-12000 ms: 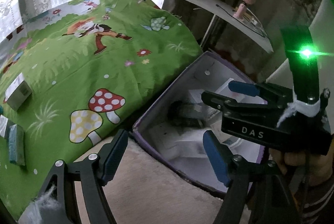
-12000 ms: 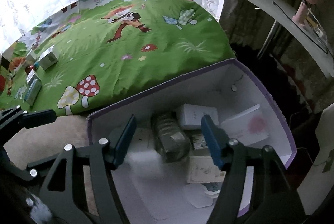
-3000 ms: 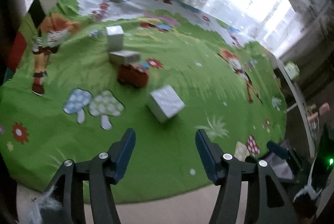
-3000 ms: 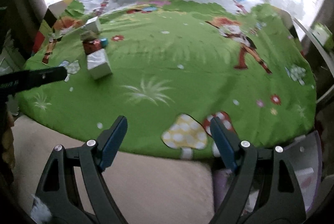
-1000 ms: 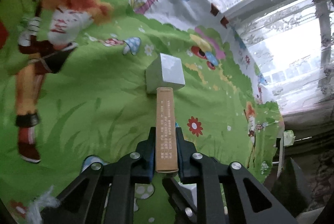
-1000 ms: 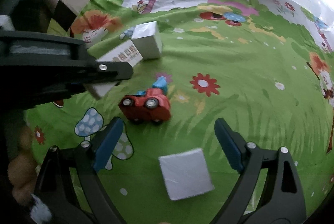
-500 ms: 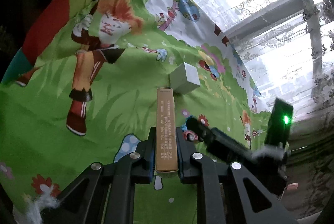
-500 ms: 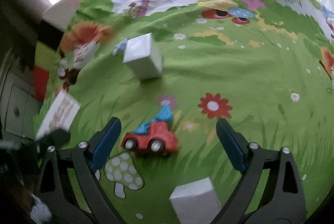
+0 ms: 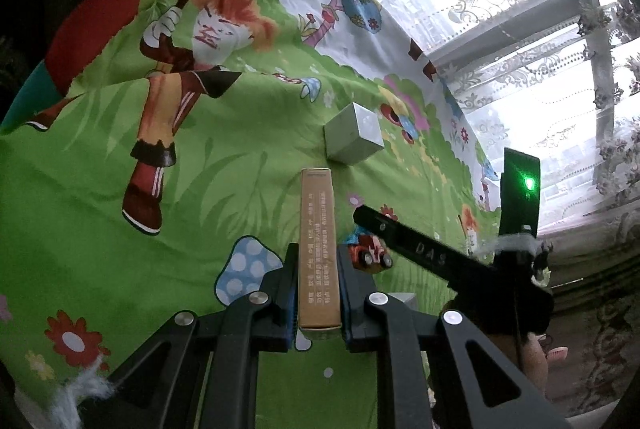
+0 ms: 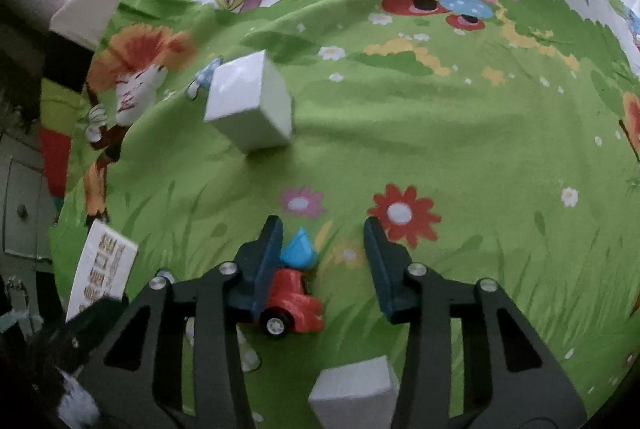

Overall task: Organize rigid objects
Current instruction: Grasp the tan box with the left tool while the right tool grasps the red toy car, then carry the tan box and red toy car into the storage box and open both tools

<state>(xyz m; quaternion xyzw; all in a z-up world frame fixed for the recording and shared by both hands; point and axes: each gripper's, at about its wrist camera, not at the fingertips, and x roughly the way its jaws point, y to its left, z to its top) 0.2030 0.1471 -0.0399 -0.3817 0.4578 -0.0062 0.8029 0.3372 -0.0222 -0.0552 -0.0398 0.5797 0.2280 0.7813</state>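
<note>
While the left gripper [image 9: 319,293] pinches the tan box [image 9: 318,249] between its blue pads [image 9: 291,289], narrow printed face toward the camera, the box sticks straight out along the fingers, held above the sheet [image 9: 100,189]. In the right wrist view the same box [image 10: 102,265] shows at the left edge, white face with printed characters, lifted off the sheet [image 10: 460,149].

Right gripper [image 10: 324,261]: jaws spread, low over the sheet. The red car [image 10: 292,305] sits between the fingers, close against the left finger [image 10: 260,269] and partly hidden behind it; can't tell if they touch. Clear gap between car and right finger. The car's blue part [image 10: 298,249] points away from the camera.

White cube [image 10: 250,101] lies on the sheet further out, well apart from the car. In the left wrist view that cube [image 9: 352,139] is just past the tip of the tan box, and the car [image 9: 370,255] is just right of the left gripper, partly hidden by the right gripper [image 9: 362,215] body, marked "DAS", with a green light on.

Second white box [image 10: 354,391] sits near the bottom edge of the right wrist view, between the right gripper's arms, blurred.
</note>
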